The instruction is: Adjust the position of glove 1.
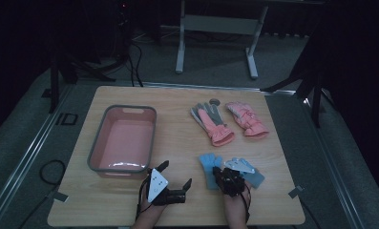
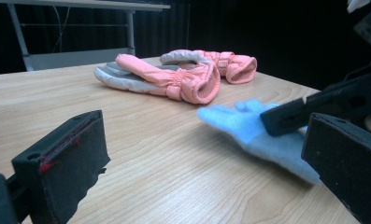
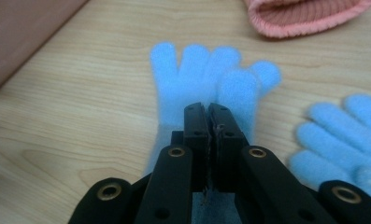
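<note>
Two light blue knit gloves lie near the table's front. The left blue glove (image 1: 207, 162) (image 3: 197, 74) is spread flat with its fingers pointing away. My right gripper (image 1: 220, 171) (image 3: 207, 108) hovers over its palm, jaws pressed together, and I see nothing between them. The second blue glove (image 1: 255, 178) (image 3: 342, 135) lies just to its right, partly under the right hand. To the left, my left gripper (image 1: 176, 173) (image 2: 204, 135) is low over the bare wood, wide open and empty. It faces the blue glove (image 2: 248, 123).
A pink bin with a grey rim (image 1: 97, 143) stands at the left, its side showing in the right gripper view (image 3: 24, 32). Two pink and grey padded gloves (image 1: 213, 123) (image 1: 247, 119) (image 2: 174, 77) lie farther back on the right. Beyond the table stands a metal frame (image 1: 180, 47).
</note>
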